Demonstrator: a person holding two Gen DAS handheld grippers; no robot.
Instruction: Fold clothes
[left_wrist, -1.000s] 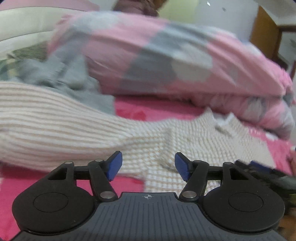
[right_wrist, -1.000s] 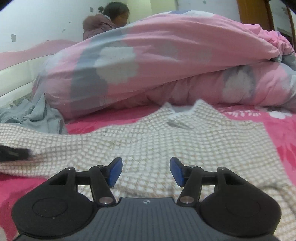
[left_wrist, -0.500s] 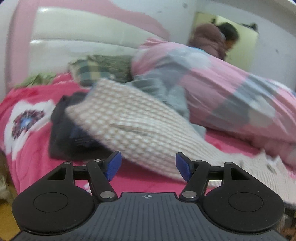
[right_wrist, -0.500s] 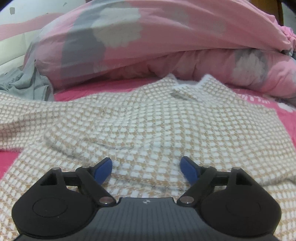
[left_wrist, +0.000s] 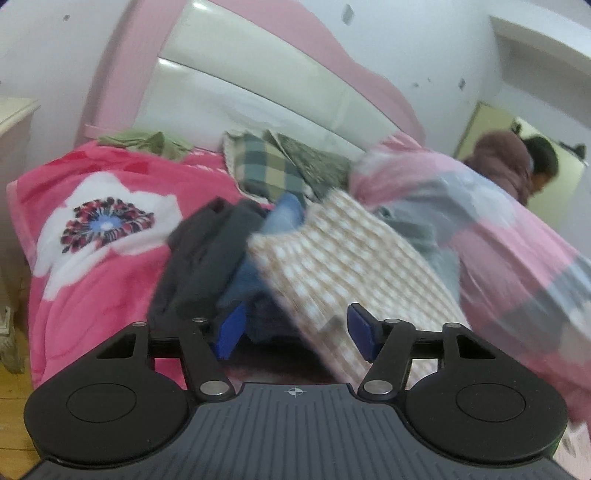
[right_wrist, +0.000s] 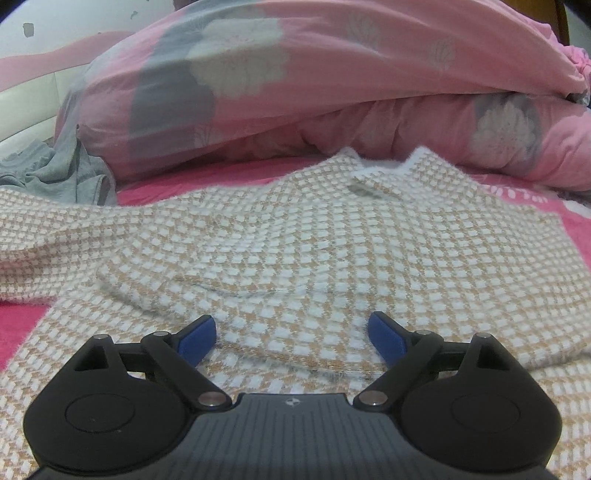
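A beige-and-white checked sweater (right_wrist: 332, 236) lies spread on the pink bed sheet, collar toward the quilt. My right gripper (right_wrist: 291, 336) hovers low over the sweater's lower body. Its jaws are opening wide, and only flat knit lies beneath them, with nothing pinched. In the left wrist view the sweater's sleeve (left_wrist: 332, 266) slants up from the bed over a pile of dark clothes (left_wrist: 207, 266). My left gripper (left_wrist: 295, 332) has the sleeve between its jaws, close to the right pad (left_wrist: 360, 332). The jaws are closing, and the pads do not press on the sleeve.
A bulky pink-and-grey quilt (right_wrist: 332, 81) lies behind the sweater, with a grey garment (right_wrist: 62, 173) to its left. A plaid pillow (left_wrist: 266, 166) leans on the pink-and-white headboard (left_wrist: 258, 81). A person (left_wrist: 517, 166) stands far right. The bed's edge and wooden floor (left_wrist: 14, 398) are at left.
My left gripper swung left along the sleeve to its end, bringing the headboard and dark clothes into view, and its jaws narrowed. My right gripper sank toward the sweater and its jaws widened.
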